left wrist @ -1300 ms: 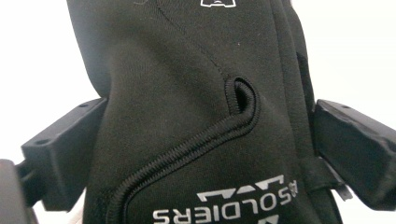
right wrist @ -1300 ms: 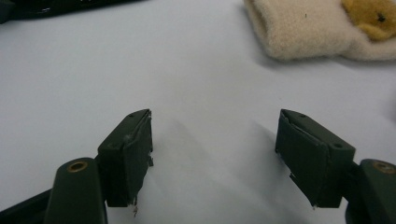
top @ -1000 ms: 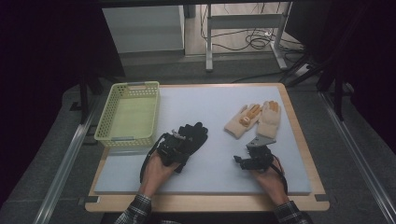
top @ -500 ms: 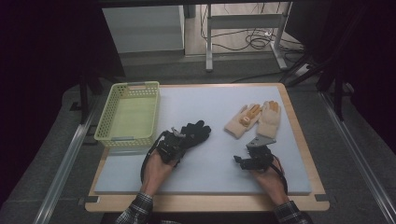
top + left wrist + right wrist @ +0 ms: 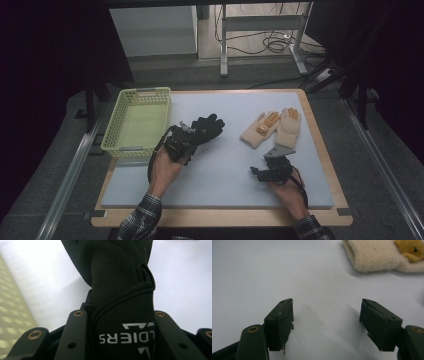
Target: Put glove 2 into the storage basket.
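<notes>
Now one black glove [image 5: 207, 127], two cream gloves [image 5: 272, 129], one basket [image 5: 112, 131]

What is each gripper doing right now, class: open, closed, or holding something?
Left gripper: closed on the black glove.
Right gripper: open, holding nothing.

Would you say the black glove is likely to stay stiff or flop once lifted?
Probably floppy: the black glove is thin stitched fabric, creased where the left gripper clamps its cuff. Its fingers likely droop and drag. Probably light, and the fabric seems unlikely to slip.

The left gripper [image 5: 186, 136] grips the black glove [image 5: 206, 128] just beside the yellow basket [image 5: 113, 131].
</notes>
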